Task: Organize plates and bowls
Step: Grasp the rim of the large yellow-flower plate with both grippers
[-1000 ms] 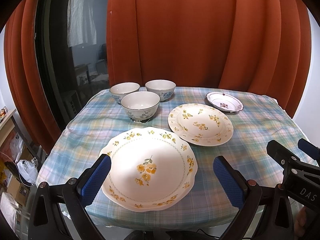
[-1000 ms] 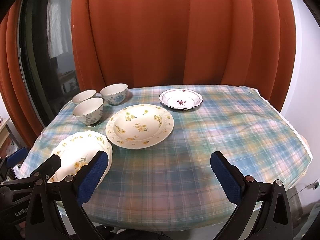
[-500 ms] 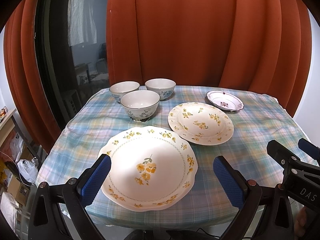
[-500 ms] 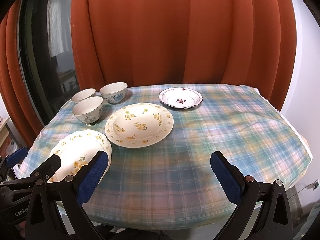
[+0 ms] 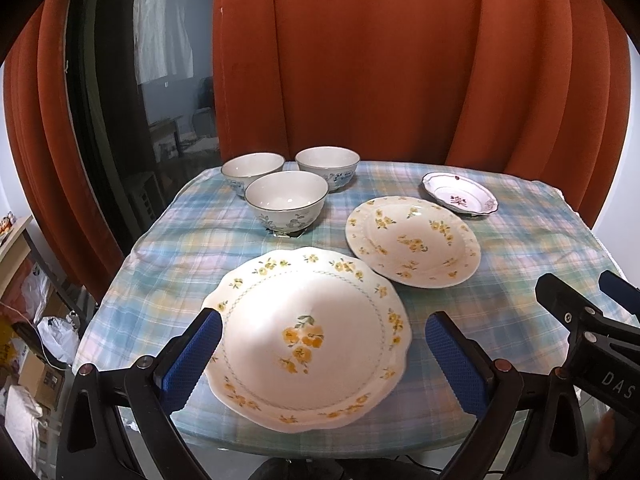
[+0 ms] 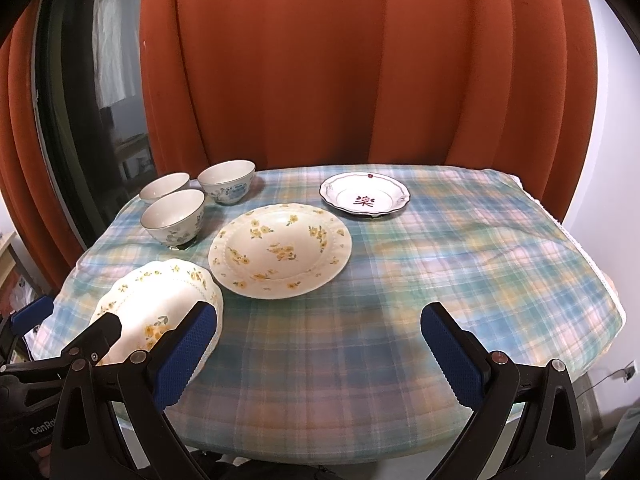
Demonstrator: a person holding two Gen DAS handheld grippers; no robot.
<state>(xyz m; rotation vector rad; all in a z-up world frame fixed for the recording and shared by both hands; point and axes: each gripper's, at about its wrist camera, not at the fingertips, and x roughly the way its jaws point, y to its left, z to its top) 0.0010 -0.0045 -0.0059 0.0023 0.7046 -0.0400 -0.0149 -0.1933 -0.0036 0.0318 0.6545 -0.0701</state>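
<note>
A large scalloped plate with yellow flowers (image 5: 308, 336) lies at the table's front left; it also shows in the right wrist view (image 6: 156, 312). A deep yellow-flowered plate (image 5: 412, 242) (image 6: 280, 250) lies behind it. A small plate with a red motif (image 5: 460, 199) (image 6: 364, 199) sits at the back. Three blue-patterned bowls (image 5: 286, 204) (image 6: 174, 216) cluster at the back left. My left gripper (image 5: 322, 360) is open, its fingers either side of the large plate, above its near part. My right gripper (image 6: 320, 356) is open and empty over the cloth at the front.
The round table carries a blue plaid cloth (image 6: 460, 260). Orange curtains (image 6: 340, 80) hang close behind it. A dark window (image 5: 108, 120) is at the left. Bags and boxes (image 5: 28, 356) lie on the floor to the left.
Both views have shifted slightly: the dishes sit a little higher in the frames than a second ago. No dish has moved on the table, and both grippers stay open.
</note>
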